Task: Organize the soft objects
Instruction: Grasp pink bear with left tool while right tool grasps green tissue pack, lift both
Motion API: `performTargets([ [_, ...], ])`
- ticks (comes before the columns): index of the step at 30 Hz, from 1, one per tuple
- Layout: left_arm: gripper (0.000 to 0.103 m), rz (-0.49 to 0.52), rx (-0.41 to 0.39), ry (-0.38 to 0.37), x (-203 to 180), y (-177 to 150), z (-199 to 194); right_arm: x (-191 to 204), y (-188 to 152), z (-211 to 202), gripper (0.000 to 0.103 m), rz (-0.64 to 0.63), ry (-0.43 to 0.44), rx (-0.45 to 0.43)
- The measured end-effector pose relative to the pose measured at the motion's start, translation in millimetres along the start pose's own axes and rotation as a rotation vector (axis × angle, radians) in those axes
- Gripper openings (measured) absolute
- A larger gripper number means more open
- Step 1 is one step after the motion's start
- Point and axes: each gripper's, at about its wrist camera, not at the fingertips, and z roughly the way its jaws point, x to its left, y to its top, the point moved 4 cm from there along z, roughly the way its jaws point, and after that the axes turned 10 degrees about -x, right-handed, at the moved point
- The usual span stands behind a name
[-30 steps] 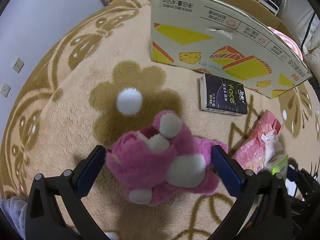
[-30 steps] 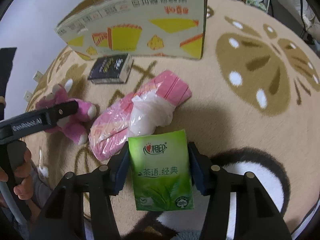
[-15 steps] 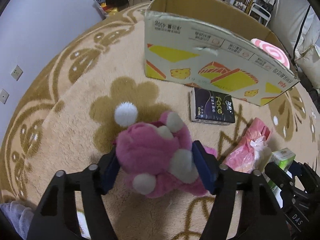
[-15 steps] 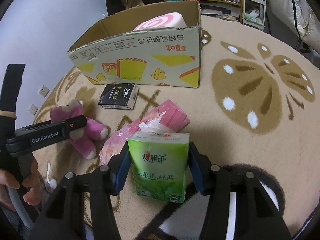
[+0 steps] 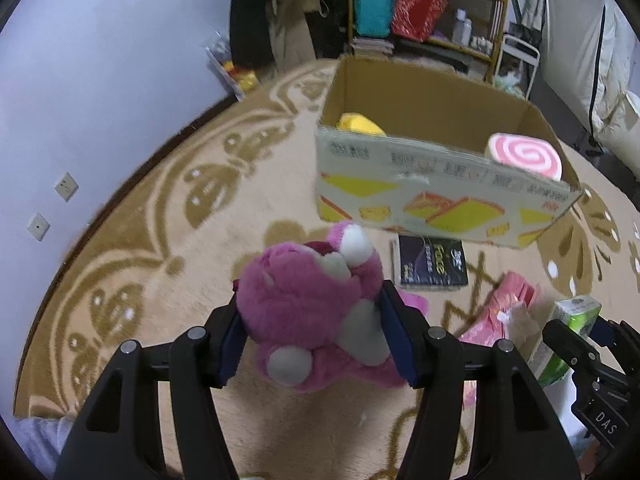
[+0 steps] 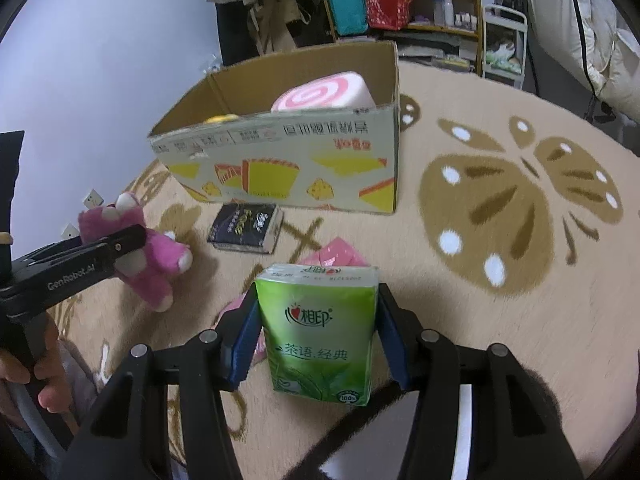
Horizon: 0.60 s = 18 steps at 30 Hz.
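cardboard box (image 5: pixel 432 176) ahead of both tongs, swirl cushion (image 5: pixel 524 156) already inside; left gripper (image 5: pixel 316 336) clamped on pink plush bear (image 5: pixel 304 300), lifted off the rug; right gripper (image 6: pixel 316 340) squeezing green tissue pack (image 6: pixel 318 328); risk: floppy plush catches the box's near wall, slick pack slides out of pads

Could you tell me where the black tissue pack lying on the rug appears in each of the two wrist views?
Left wrist view: the black tissue pack lies right of centre, just below the cardboard box, beyond the pink plush bear.
Right wrist view: it lies left of centre, again just in front of the box.
Shared landmark: the pink swirl cushion inside the box.
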Motion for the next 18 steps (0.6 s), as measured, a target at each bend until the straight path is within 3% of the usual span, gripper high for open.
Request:
performTargets([
  [11, 0.06, 0.046, -0.126, 0.072, 7.6, 27.4, -23.7, 6.0, 21.3, -12.6, 0.057, -0.013, 0.03, -0.094],
  [18, 0.061, 0.055, -0.201, 0.053, 1.5, 51.8, -41.2, 11.5, 40.7, -26.4, 0.057, -0.02, 0.062, -0.171],
])
